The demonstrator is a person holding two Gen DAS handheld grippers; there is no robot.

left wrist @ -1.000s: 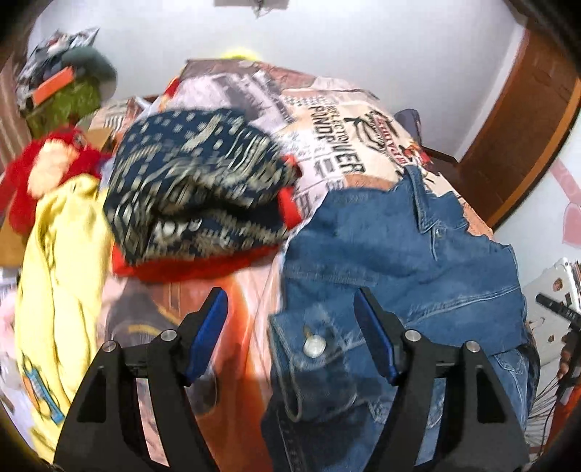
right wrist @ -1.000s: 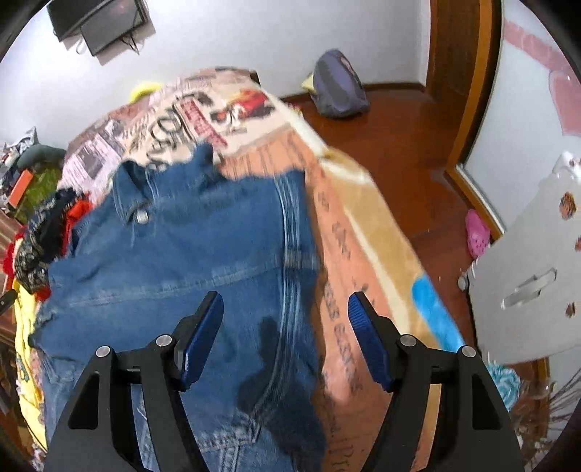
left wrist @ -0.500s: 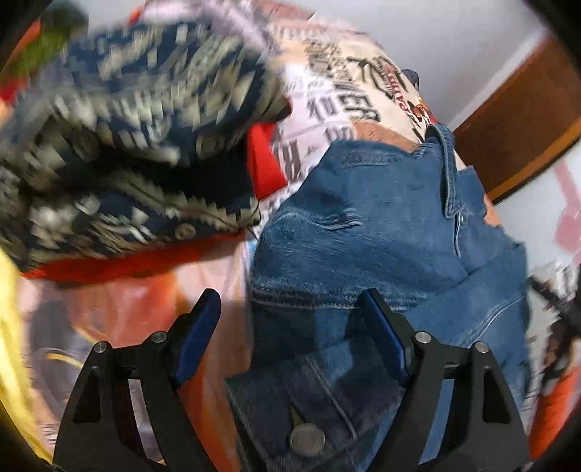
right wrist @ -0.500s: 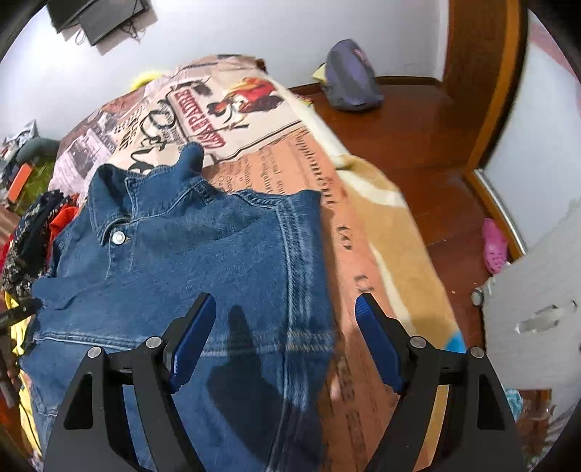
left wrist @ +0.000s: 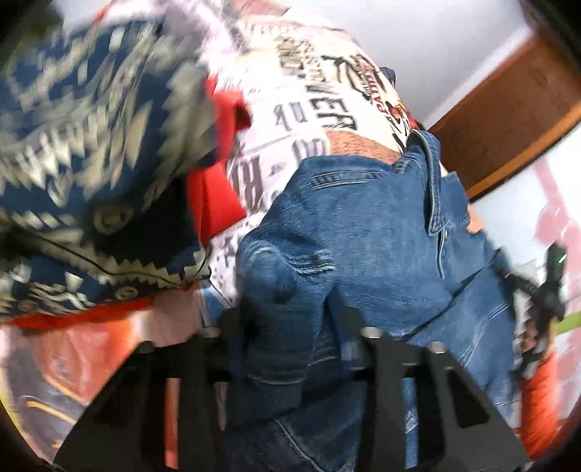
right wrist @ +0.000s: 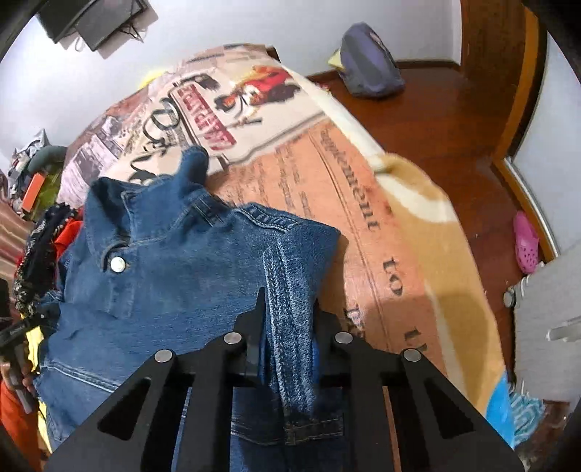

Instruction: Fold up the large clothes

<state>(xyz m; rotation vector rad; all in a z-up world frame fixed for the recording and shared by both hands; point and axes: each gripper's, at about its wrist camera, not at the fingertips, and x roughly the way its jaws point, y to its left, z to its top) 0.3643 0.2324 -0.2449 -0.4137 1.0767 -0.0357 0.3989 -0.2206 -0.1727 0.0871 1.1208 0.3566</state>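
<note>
Left black two-finger gripper (left wrist: 287, 326) clamped on a bunched fold of blue denim jacket (left wrist: 363, 232), at the jacket's left edge; view blurred. Right black two-finger gripper (right wrist: 287, 326) likewise pinched shut on a raised seam ridge of the same denim jacket (right wrist: 174, 276), at its right edge. Jacket spread across a bed, collar pointing toward the far wall, one silver metal button (right wrist: 117, 264) showing below the collar. Underneath, a fleece blanket printed like old newspaper pages (right wrist: 348, 203), with orange and cream panels, dark lettering and a rooster picture, draped over the bed's near right side down to a tan and blue border. Just left of the jacket, a heap of navy and cream patterned cloth (left wrist: 90, 174) lying over red fabric (left wrist: 214, 196). Beyond the bed, a plain pale wall (right wrist: 218, 32) with a dark screen mounted high at the left corner (right wrist: 94, 21). To the right, glossy reddish-brown wooden floor (right wrist: 435, 119) carrying a grey-purple backpack (right wrist: 370, 69) against the wall and a pink clog (right wrist: 526, 243) near a wooden door frame (right wrist: 508, 72). At lower right, a white slotted panel (right wrist: 544, 326).
</note>
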